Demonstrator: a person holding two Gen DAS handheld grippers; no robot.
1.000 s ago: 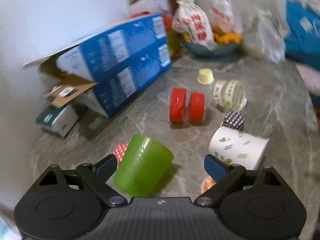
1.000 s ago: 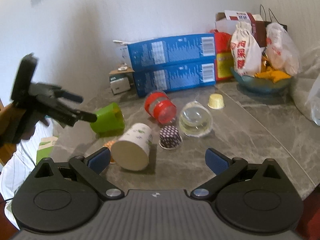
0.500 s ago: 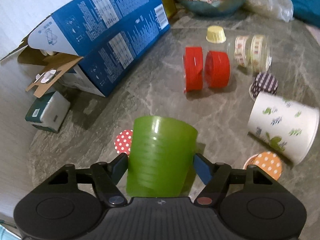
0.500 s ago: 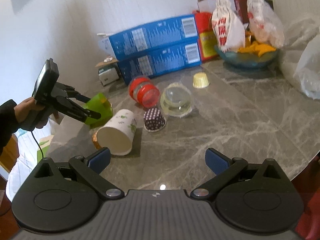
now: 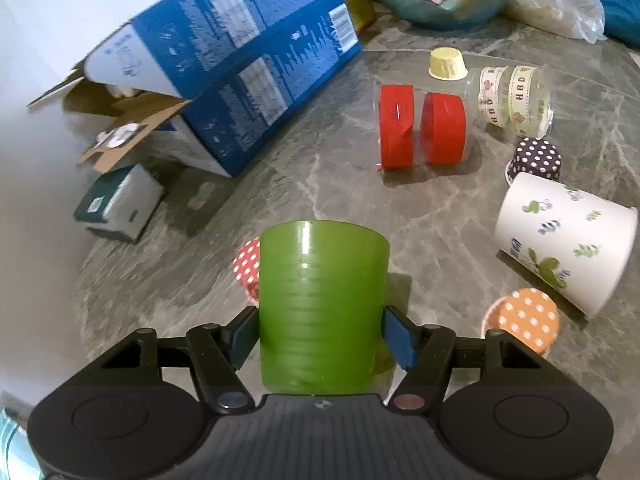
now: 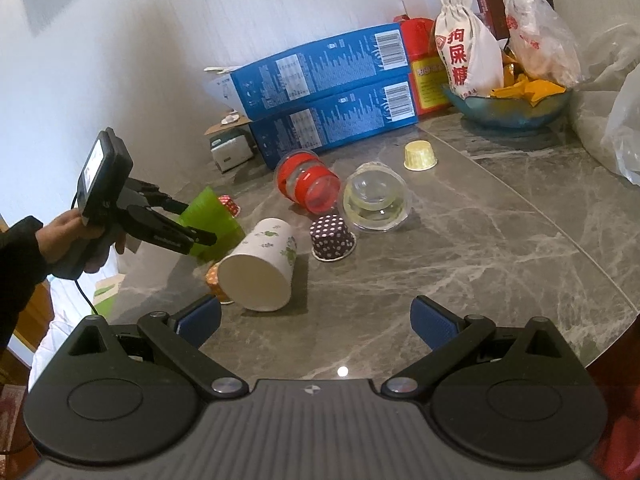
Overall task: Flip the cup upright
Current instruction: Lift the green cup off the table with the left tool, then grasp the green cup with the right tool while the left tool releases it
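A green plastic cup (image 5: 320,304) sits between the blue pads of my left gripper (image 5: 320,340), which is shut on its sides; its closed bottom points away from the camera. In the right wrist view the green cup (image 6: 210,222) is held in the left gripper (image 6: 188,228) just above the table's left part. A white paper cup with plant prints (image 5: 568,240) lies on its side to the right; it also shows in the right wrist view (image 6: 260,264). My right gripper (image 6: 316,318) is open and empty above the table's front.
On the grey marble table (image 6: 460,264): a clear cup with red bands (image 5: 424,128), a clear cup with ribbon (image 5: 512,100), purple (image 5: 536,158), orange (image 5: 524,320), red dotted (image 5: 246,266) and yellow (image 5: 446,64) cupcake liners. Blue boxes (image 5: 248,68) and a bowl of snacks (image 6: 512,104) stand at the back.
My left gripper has closed on the green cup and lifted it, turning it from tilted sideways to bottom pointing away. The right gripper has drawn back and stayed open.
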